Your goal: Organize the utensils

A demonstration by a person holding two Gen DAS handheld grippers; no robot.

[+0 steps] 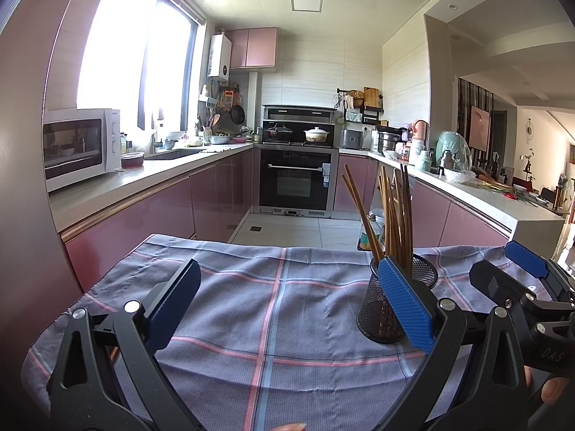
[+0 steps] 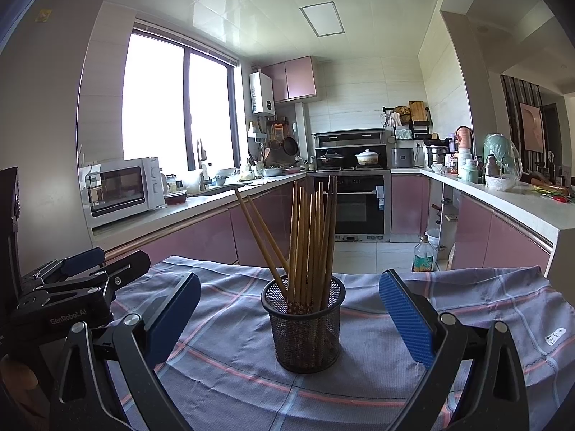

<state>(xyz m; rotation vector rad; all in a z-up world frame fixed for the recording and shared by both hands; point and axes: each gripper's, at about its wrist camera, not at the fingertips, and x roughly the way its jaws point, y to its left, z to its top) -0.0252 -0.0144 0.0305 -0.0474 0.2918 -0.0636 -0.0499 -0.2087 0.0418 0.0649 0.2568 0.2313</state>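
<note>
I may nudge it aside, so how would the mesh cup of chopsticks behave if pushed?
The mesh cup looks light and narrow, while the chopsticks stand far above its rim, so it would probably tip. The checked cloth beneath might bunch rather than let it slide.

In the left wrist view, the left tool's right pad [image 1: 404,305] hides part of the mesh holder [image 1: 373,309], and the right tool [image 1: 517,273] runs off the right edge. Inside the mesh, the chopsticks' [image 2: 309,237] lower ends blur together. The bottle [image 2: 423,253] label on the far floor is too small to read.
</note>
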